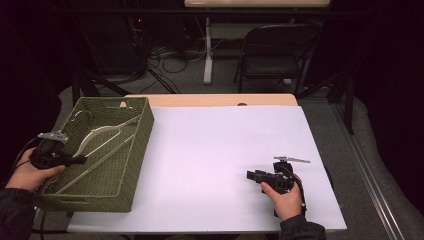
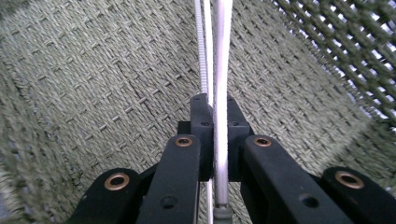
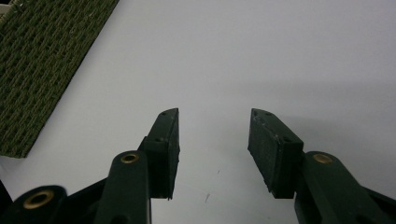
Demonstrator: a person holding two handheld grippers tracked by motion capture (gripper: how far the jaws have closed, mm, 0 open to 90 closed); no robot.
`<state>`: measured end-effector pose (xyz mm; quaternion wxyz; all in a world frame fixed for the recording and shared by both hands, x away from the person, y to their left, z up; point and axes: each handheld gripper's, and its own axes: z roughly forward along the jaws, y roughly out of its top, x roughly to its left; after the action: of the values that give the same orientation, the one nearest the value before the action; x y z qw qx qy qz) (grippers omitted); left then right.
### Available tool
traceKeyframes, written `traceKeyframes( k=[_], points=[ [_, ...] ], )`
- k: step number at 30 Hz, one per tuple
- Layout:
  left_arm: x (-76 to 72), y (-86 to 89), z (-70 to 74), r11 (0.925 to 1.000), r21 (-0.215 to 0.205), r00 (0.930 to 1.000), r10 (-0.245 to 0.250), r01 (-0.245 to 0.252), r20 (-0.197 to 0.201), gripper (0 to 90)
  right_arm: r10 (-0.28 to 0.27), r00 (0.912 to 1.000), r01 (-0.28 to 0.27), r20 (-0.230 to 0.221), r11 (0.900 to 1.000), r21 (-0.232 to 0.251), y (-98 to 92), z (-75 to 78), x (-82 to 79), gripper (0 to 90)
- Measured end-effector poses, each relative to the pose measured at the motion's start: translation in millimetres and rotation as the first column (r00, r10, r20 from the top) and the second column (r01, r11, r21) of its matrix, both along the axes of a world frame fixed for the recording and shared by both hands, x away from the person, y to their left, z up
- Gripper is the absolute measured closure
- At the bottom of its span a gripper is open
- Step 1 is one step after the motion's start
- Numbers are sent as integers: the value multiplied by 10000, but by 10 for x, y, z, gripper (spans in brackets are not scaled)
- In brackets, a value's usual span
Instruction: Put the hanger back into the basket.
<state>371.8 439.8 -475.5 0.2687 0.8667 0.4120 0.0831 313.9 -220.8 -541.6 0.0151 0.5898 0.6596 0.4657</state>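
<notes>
Hanger [image 1: 100, 134], pale and slim, lies inside the woven green basket [image 1: 141, 131] at the table's left edge, its lower bar pinched by the left gripper [image 2: 214, 140], likely for lifting out; the right gripper [image 3: 212, 149] rests spread and empty near the front right corner

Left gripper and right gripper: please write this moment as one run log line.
left gripper: shut on white hanger in green basket | right gripper: open, empty, over white table

One green woven basket [image 1: 131, 165], two clothes hangers [image 1: 102, 132] inside it, two grippers, one folding chair [image 1: 275, 52]
</notes>
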Motion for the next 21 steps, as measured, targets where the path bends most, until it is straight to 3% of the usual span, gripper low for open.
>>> traceKeyframes(
  k=[5, 8, 11, 12, 16, 18, 21],
  points=[
    [-31, -23, -57, 9994, 328, 9998, -102, 107, -146, 864, 8, 10000, -8, 4, 10000, 18, -4, 7, -7, 533],
    [-82, -50, 16, 9994, 7, 9986, -340, 340, 413, 769, -9, 10000, 9, -61, 10000, -4, -13, 10, -11, 533],
    [-142, -98, 84, 9975, -248, 9964, -646, 660, 546, 700, 3, 9999, -4, -129, 10000, -27, -15, 16, -15, 533],
    [-162, -118, 99, 9966, -175, 9951, -791, 803, 595, 655, 19, 9999, -19, -119, 10000, -14, -16, 18, -16, 533],
    [-244, -193, 175, 9928, 344, 9906, -1173, 1151, 709, 622, -51, 10000, 51, -15, 10000, 38, -2, 13, -17, 533],
    [-279, -206, 217, 9935, 364, 9901, -1107, 1079, 859, 530, 91, 9999, -92, -113, 10000, -29, -3, 21, -20, 533],
    [-342, -228, 278, 9935, 348, 9893, -1113, 1085, 941, 494, -6, 10000, 6, 32, 10000, 36, 8, 14, -19, 532]
  ],
)
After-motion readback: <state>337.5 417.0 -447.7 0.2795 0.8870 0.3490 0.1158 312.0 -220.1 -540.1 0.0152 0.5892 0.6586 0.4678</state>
